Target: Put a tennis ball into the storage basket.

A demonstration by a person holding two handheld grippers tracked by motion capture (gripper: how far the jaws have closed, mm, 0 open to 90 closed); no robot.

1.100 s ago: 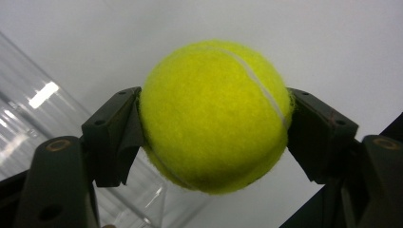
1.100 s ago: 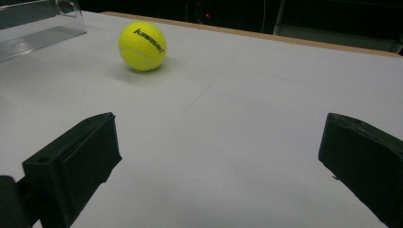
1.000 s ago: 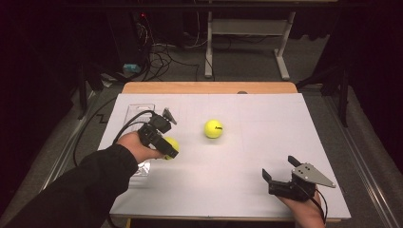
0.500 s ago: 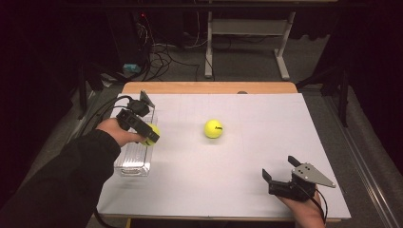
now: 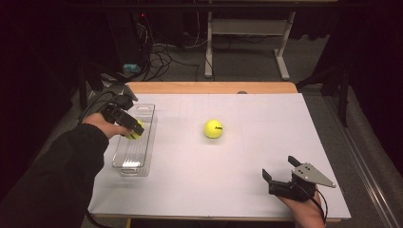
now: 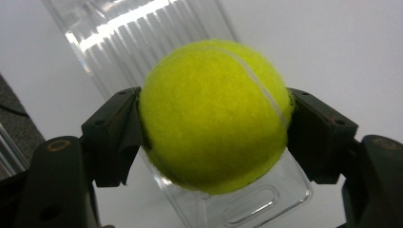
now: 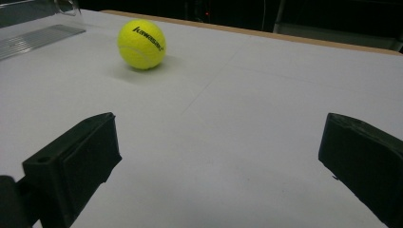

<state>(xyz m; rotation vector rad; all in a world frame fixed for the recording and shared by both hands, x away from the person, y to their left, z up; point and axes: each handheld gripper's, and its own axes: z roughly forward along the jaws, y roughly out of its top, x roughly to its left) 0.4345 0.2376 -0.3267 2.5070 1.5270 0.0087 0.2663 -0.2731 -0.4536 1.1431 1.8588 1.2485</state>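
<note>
**Operator:** I have the fuzzy yellow-green tennis ball [image 6: 214,116] clamped in my left tool [image 5: 129,129], both black jaws pressed against its sides. It hangs above the clear ribbed plastic tray [image 5: 127,159] at the left side of the white table [image 5: 214,185], roughly over the tray's middle. I judge this to be the carry step, just before the drop.

**Observer:** What does the next move need?

**Operator:** Lower the ball until it sits near the tray floor, then open the jaws. The tray is narrow and its walls look low, so I want the ball centred across its width; released off to one side, it could bounce off the rim and roll away.

**Observer:** And your other hand?

**Operator:** The right tool [image 5: 281,179] rests near the front right corner of the table, jaws spread wide, nothing between them. Its camera looks straight at the second yellow tennis ball with black lettering [image 5: 213,128], which lies loose in the middle of the table, well apart from both tools. That one is probably next.

**Observer:** Anything in the way?

**Operator:** No. The tray looks empty, and the table between it and the loose ball is bare. Beyond the far wooden edge [image 5: 209,87] there are only cables and a white stand frame [image 5: 285,57] on the floor.
</note>
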